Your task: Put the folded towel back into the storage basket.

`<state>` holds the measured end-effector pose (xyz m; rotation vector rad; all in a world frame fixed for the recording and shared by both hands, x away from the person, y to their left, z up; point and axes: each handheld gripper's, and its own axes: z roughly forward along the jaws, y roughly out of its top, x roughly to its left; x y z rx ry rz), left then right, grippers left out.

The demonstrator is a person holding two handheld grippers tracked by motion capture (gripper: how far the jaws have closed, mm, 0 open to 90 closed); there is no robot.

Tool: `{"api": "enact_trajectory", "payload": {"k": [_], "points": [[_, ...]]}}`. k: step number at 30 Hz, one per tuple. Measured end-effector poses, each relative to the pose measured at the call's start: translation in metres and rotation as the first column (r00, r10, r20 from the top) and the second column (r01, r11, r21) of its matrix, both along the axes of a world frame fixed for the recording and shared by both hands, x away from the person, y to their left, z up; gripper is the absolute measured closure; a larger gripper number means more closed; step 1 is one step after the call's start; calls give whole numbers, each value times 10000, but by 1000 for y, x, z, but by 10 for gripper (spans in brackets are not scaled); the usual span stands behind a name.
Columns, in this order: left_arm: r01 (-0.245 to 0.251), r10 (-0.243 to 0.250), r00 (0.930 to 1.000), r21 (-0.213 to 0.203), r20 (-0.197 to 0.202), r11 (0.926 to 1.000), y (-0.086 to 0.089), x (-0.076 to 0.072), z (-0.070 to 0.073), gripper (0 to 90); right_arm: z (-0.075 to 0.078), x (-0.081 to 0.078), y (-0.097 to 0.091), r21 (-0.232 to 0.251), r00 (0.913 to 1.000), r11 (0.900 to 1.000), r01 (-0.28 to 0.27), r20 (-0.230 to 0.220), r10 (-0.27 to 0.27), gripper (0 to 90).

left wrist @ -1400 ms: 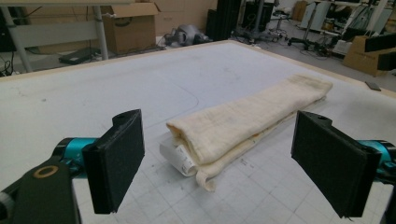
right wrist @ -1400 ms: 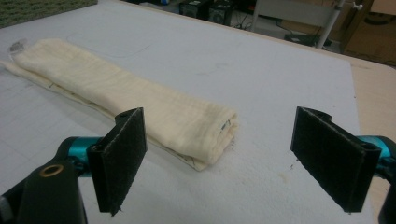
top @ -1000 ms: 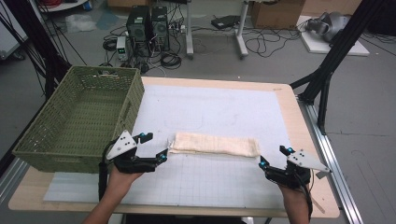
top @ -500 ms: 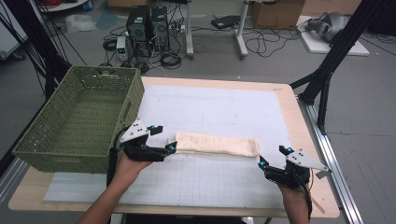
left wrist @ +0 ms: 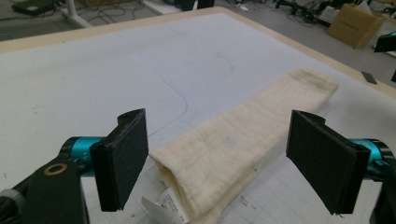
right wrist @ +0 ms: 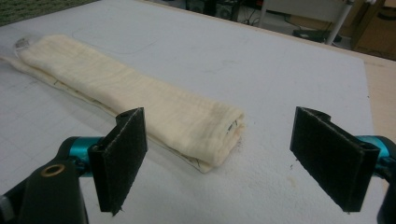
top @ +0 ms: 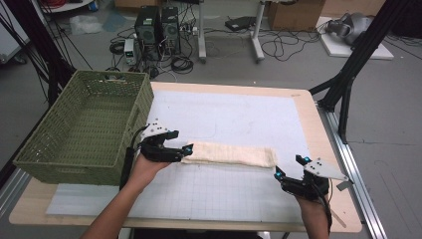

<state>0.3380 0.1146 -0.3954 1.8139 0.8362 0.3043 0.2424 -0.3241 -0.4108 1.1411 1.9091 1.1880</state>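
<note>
— While the forearms run off the bottom edge of the high view, can you tell what each hand has?

— Nothing gripped. The right gripper (top: 288,169) sits near the table's front edge, just short of the folded cream towel (top: 230,154), and its own view shows the jaws spread wide with the towel's near end (right wrist: 205,135) lying ahead of them, untouched.

— And the other?

— The left gripper (top: 185,151) is at the towel's opposite end. Its jaws have just been closing a little, yet they stand wide, one pad (left wrist: 122,156) on each side of the cloth end (left wrist: 205,168), clear of it. From above the tips look to meet the fabric; the left gripper view shows the gap.

— Anything only the close views give?

— A small white label (left wrist: 163,205) under the folded end, print too small to read, and partly cut off by the frame. The right gripper view shows the layered fold at its end.

— Farther back?

— The white mat (top: 234,112) on the table (top: 304,99), and the green woven basket (top: 84,124) at the left, overhanging the table's edge; its inside is dim. Beyond, cables and computer towers (top: 158,25) on the floor.
</note>
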Motion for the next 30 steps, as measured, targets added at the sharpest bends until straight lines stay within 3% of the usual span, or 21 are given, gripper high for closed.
{"api": "enact_trajectory", "payload": {"k": [5,13,18,26,30], "points": [[-184,200,9982,292,-572,9994,-5,11,-11,276,-1,1,0,4,10000,10000,-7,-51,7,175],[-415,503,9946,961,-907,9945,-13,20,-25,274,-1,1,0,23,10000,10000,-5,-92,5,175],[-279,457,9928,1576,-1109,9871,-19,24,-34,275,-1,1,-1,8,9999,10000,1,-108,-1,175],[-303,588,9882,1957,-1415,9802,-20,28,-42,318,-2,1,-1,-40,9999,10000,6,-124,-7,176],[-60,425,9885,2436,-1448,9699,-23,28,-47,351,-2,1,-1,-23,9999,10000,23,-152,-23,175]]}}
